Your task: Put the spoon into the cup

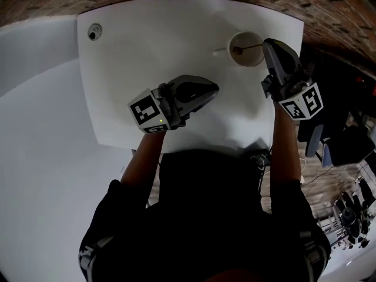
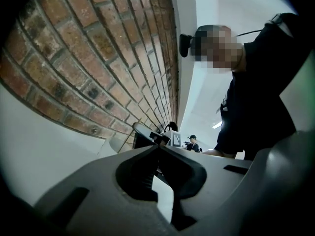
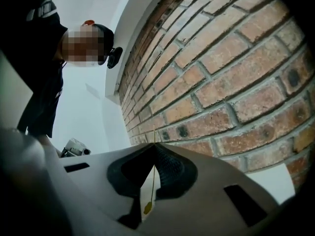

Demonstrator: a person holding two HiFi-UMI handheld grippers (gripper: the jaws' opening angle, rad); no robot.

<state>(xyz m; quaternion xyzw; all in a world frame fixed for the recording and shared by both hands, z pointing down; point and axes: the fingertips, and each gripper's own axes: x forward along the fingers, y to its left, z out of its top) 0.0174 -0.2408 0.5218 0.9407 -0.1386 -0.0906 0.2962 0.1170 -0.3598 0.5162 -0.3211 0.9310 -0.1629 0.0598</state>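
So here the spoon (image 1: 249, 47) is pinched in the right hand-held gripper (image 1: 268, 43). Its jaws are closed down to a sliver on the thin handle, and the bowl end looks to be already inside the mouth of the white cup (image 1: 247, 34) at the far side of the table (image 1: 147, 40). The left hand-held gripper (image 1: 212, 89) is closed on nothing and parked well apart from the cup.

To finish this cleanly, the spoon should probably be eased down until the bowl end is bottomed out. Only then should the jaws be let go, so the handle gets leaned on the rim rather than dropped. The cup looks light and isn't braced by anything, so sideways drag on the rim is best avoided. The gripper would best be backed straight out along the handle line.

The cup and the spoon's dip into it are only shown in the head view. The grip itself is only confirmed in the right gripper view: a hair-thin golden line is seen edge-on between the closed tips (image 3: 154, 142), with brick wall beyond and no cup at all. From the left gripper view, meeting tips (image 2: 158, 146) with nothing between them can be made out.
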